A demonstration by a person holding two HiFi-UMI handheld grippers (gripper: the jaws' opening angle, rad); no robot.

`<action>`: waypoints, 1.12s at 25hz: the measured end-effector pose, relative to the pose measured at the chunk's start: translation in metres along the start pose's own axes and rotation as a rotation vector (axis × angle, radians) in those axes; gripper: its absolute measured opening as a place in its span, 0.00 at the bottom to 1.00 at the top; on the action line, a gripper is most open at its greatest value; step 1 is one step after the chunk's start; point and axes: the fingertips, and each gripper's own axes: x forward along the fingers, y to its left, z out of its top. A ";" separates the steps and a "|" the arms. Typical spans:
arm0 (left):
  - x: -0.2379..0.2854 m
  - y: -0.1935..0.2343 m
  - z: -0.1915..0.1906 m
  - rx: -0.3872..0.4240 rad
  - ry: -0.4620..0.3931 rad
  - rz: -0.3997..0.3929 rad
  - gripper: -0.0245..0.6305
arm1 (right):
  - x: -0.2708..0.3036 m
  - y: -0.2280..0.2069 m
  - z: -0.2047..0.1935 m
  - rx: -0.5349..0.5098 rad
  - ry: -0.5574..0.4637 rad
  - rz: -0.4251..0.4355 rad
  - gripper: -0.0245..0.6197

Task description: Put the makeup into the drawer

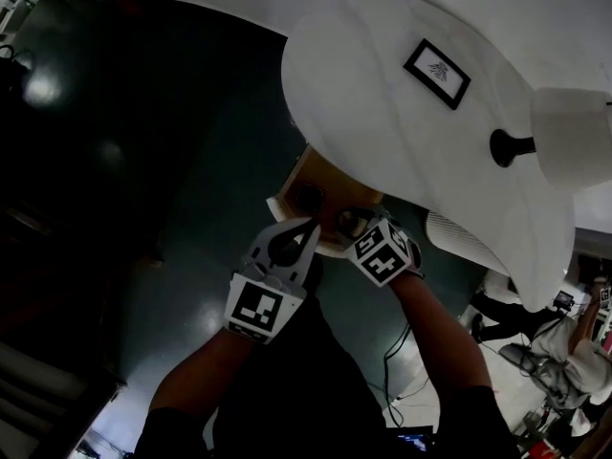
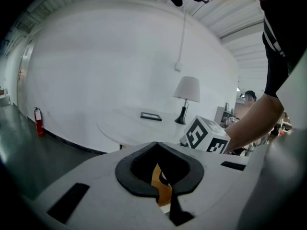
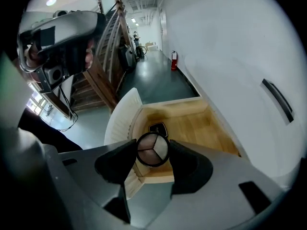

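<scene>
Makeup compact (image 3: 152,150) – round, three shades – was pinched between right gripper (image 3: 153,153) pads, hanging over open drawer (image 3: 192,128). Guessing that's so it could go straight down in. Left gripper (image 2: 156,144) was pressed together, nothing in it, parked beside drawer – probably just keeping clear. Drawer had wood floor and one small black case (image 3: 157,128) lying in it, otherwise bare.

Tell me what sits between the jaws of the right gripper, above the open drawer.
A round makeup compact, its face split in three, clamped by the right gripper over the wooden drawer; the right gripper view shows it.
</scene>
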 end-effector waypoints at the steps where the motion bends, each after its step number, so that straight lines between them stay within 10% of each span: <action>1: 0.000 0.001 -0.006 -0.004 0.005 0.002 0.05 | 0.006 0.000 -0.002 -0.005 0.009 0.002 0.38; 28: 0.014 0.037 -0.049 -0.080 0.013 0.052 0.05 | 0.102 -0.007 -0.020 -0.100 0.176 0.052 0.38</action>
